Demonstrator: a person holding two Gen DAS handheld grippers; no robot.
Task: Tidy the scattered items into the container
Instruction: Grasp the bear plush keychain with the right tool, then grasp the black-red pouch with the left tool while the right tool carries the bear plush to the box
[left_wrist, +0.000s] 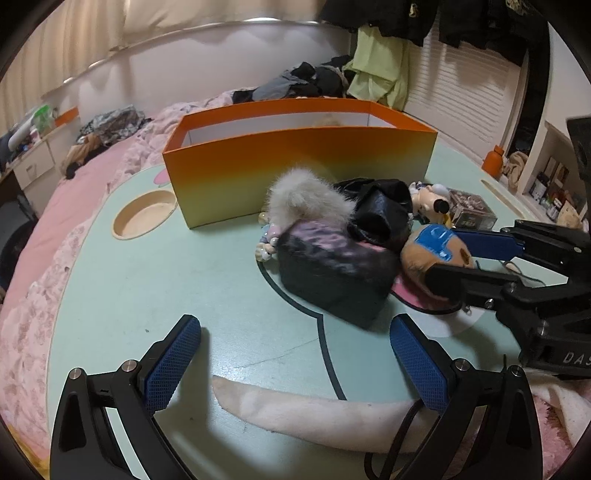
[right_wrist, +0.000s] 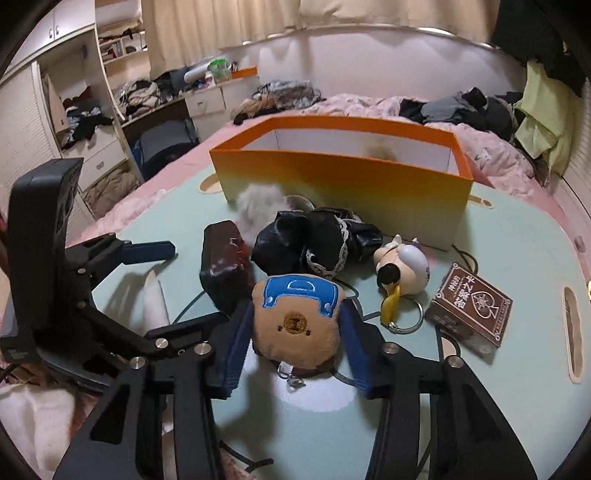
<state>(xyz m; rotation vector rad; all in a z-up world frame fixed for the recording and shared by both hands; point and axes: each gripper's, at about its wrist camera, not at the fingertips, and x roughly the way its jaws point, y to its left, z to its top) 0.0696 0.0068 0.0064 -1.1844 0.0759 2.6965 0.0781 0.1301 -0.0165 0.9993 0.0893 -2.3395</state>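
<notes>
A brown plush toy (right_wrist: 295, 325) with a blue patch lies on the pale green table (right_wrist: 498, 236). My right gripper (right_wrist: 295, 304) is shut on it, one blue pad against each side. In the left wrist view the same plush (left_wrist: 424, 254) sits between the right gripper's fingers (left_wrist: 480, 242). The orange box (right_wrist: 343, 184) stands open-topped behind the pile. My left gripper (left_wrist: 295, 354) hangs open over bare table, nothing between its pads, just short of a dark pouch (left_wrist: 332, 273).
A grey fur ball (left_wrist: 303, 195), black shiny cloth (right_wrist: 306, 240), a white-headed figurine (right_wrist: 402, 266) with a key ring and a brown card box (right_wrist: 469, 310) lie in front of the box. A white fabric strip (left_wrist: 314, 410) lies by my left gripper. Pink bedding surrounds the table.
</notes>
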